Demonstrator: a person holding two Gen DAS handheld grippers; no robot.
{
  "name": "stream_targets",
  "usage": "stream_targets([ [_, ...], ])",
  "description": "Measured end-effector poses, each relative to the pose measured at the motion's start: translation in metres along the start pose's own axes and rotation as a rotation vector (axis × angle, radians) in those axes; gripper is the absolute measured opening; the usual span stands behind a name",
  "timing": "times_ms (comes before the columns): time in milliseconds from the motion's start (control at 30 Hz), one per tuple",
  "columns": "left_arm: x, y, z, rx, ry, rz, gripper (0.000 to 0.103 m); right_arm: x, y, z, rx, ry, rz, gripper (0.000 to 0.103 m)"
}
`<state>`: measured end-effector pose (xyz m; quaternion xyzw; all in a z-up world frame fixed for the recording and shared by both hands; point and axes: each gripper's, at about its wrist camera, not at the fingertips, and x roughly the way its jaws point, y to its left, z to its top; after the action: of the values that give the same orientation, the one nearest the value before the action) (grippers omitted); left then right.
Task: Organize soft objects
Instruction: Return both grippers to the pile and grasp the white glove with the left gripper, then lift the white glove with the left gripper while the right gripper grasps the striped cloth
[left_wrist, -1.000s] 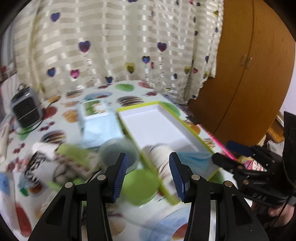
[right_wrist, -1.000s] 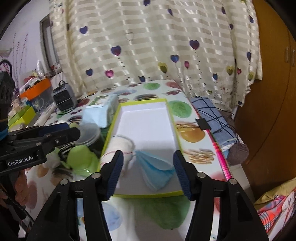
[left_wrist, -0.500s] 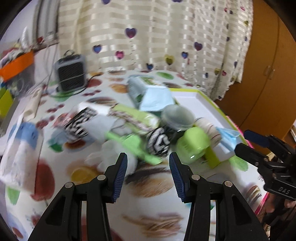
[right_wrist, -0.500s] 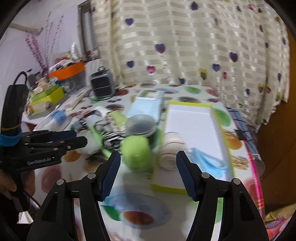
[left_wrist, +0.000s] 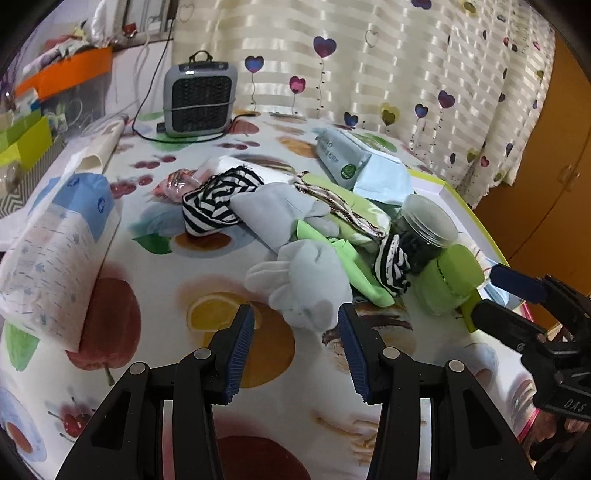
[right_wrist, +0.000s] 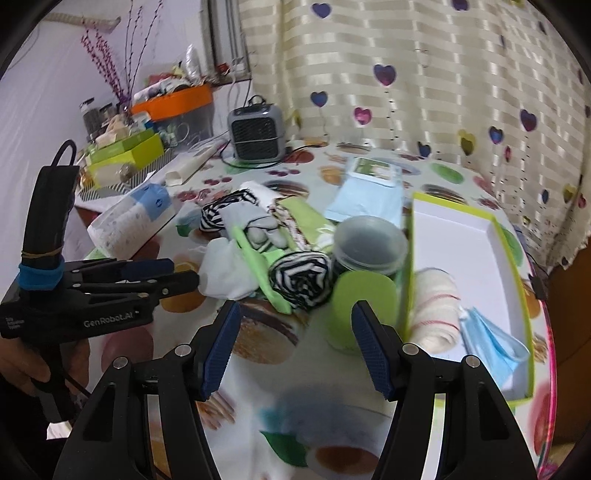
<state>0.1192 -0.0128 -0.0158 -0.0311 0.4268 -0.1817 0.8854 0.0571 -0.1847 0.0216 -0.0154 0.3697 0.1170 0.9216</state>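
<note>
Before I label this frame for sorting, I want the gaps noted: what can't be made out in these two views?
- Dark contents of the clear jar: left wrist view, too murky through the plastic to identify.
- Green cloth: right wrist view, its extent is hidden under the white glove and striped sock.
- Tray near corner: right wrist view, covered by the right gripper.
- Shelf items: too small.

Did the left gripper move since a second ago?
Yes. The left gripper swung left, away from the tray. A second ago its view looked into the tray; now it frames the white glove, and the heater sits ahead.
</note>
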Motion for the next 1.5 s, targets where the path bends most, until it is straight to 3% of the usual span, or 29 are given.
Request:
stream_targets([
  [433, 0.040, -0.014, 0.015, 0.004, 0.030, -0.056, 0.050, 0.014, -0.006, 0.007, 0.021, 0.019, -0.016, 0.063],
  [567, 0.042, -0.009, 0.014, -0.009, 0.030, -0.055, 0.033, 0.019, -0.002, 0.008, 0.012, 0.027, -0.013, 0.063],
  [700, 0.032, -0.004, 0.010, 0.002, 0.011, -0.047, 0.028, 0.025, 0.006, 0.011, -0.008, 0.036, -0.005, 0.062],
  [933, 0.013, 0.014, 0.001, -0.029, -0.018, -0.030, 0.028, 0.050, 0.021, 0.019, -0.056, 0.094, -0.014, 0.048],
  [1200, 0.004, 0.033, -0.001, -0.064, -0.033, -0.012, 0.028, 0.084, 0.027, 0.026, -0.074, 0.169, -0.086, 0.033],
  [1267, 0.004, 0.036, -0.002, -0.066, -0.032, -0.013, 0.028, 0.086, 0.027, 0.028, -0.080, 0.167, -0.112, 0.023],
  [1300, 0.004, 0.036, -0.002, -0.065, -0.032, -0.013, 0.028, 0.087, 0.026, 0.029, -0.071, 0.170, -0.107, 0.009],
  [1333, 0.004, 0.037, -0.002, -0.064, -0.031, -0.015, 0.028, 0.087, 0.025, 0.029, -0.066, 0.173, -0.105, 0.006],
  [1500, -0.003, 0.037, -0.005, -0.055, -0.044, -0.016, 0.028, 0.071, 0.032, 0.031, -0.067, 0.117, -0.071, 0.005],
])
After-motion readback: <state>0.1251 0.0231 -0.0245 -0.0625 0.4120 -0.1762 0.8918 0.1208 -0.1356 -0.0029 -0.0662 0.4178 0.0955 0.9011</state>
